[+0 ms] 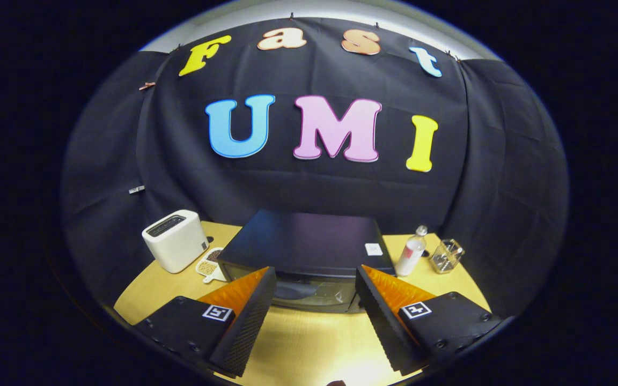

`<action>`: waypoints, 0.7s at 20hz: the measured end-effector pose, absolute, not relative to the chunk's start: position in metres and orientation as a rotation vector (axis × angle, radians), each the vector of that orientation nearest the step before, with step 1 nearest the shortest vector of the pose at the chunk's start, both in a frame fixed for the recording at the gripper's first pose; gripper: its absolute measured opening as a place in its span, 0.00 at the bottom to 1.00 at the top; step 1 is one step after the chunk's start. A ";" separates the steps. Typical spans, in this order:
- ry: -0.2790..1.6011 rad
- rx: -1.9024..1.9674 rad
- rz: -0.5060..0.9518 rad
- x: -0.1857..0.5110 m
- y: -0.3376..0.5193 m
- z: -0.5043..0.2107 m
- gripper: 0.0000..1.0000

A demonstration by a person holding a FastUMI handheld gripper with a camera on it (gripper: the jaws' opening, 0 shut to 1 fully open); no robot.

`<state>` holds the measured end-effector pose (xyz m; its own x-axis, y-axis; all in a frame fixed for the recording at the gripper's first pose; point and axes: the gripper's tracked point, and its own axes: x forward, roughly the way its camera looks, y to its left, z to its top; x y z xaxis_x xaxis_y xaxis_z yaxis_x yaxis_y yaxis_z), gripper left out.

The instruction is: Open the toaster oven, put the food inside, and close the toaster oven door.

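Note:
A black toaster oven [303, 244] stands on the wooden table [309, 343] just ahead of my fingers, seen from above and in front. Its glass door [314, 292] is up and closed, showing between the two fingertips. My gripper [315, 279] hovers above the table in front of the oven, open wide, with nothing between its fingers. I cannot make out the food.
A white pop-up toaster [176, 239] stands left of the oven, with a small white dish of grains [210, 264] beside it. Right of the oven are a clear bottle [412, 251] and a glass jar [446, 255]. Black cloth walls close in behind the table.

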<state>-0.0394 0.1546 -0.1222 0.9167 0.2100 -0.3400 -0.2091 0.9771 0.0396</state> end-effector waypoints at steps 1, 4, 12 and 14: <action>0.320 -0.004 0.210 -0.039 0.142 -0.108 0.98; 0.229 -0.025 0.189 -0.040 0.101 -0.081 0.98; 0.157 0.022 0.144 -0.041 0.014 -0.046 0.98; 0.147 0.027 0.140 -0.043 -0.004 -0.044 0.98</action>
<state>-0.0426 -0.0038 -0.0443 0.9795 0.1407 -0.1444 -0.1367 0.9899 0.0372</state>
